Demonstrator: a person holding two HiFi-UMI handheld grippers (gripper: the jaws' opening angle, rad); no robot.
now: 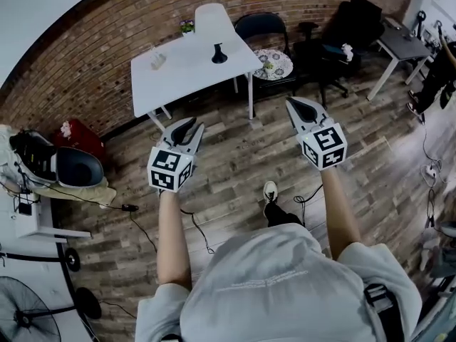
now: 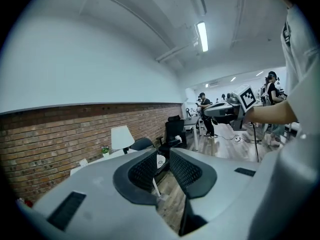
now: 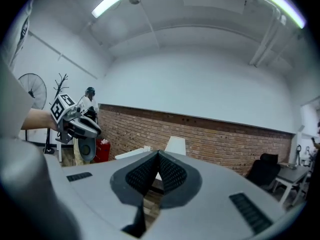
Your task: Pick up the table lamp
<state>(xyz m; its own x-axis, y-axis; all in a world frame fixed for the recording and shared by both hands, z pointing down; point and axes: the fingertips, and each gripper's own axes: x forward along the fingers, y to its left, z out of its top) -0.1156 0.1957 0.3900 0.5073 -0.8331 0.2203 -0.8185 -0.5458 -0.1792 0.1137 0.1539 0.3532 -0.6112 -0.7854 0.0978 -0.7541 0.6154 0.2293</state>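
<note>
Brick walling is seen behind the white desk (image 1: 167, 84), where the table lamp (image 1: 214, 21) is stood upright, well away. The left hand-held gripper (image 1: 187, 125) is held slightly open and empty, probably made ready for the approach; the right hand-held gripper (image 1: 303, 105) is closed on nothing.

Head camera overhead, two cameras riding low on the tongs.
The head view looks steeply down from above the person's shoulders, taking in the left tongs (image 1: 191, 125), the right tongs (image 1: 293, 104), the floor (image 1: 235, 162) and, well ahead, the white desk (image 1: 178, 70) against the brick wall (image 1: 78, 63). Each tongs view sits close behind its own jaws and faces nearly level toward that desk and wall. The left one catches the right tongs at its right, the right one the left tongs at its left. All three share desk, wall and lamp (image 1: 214, 23).
</note>
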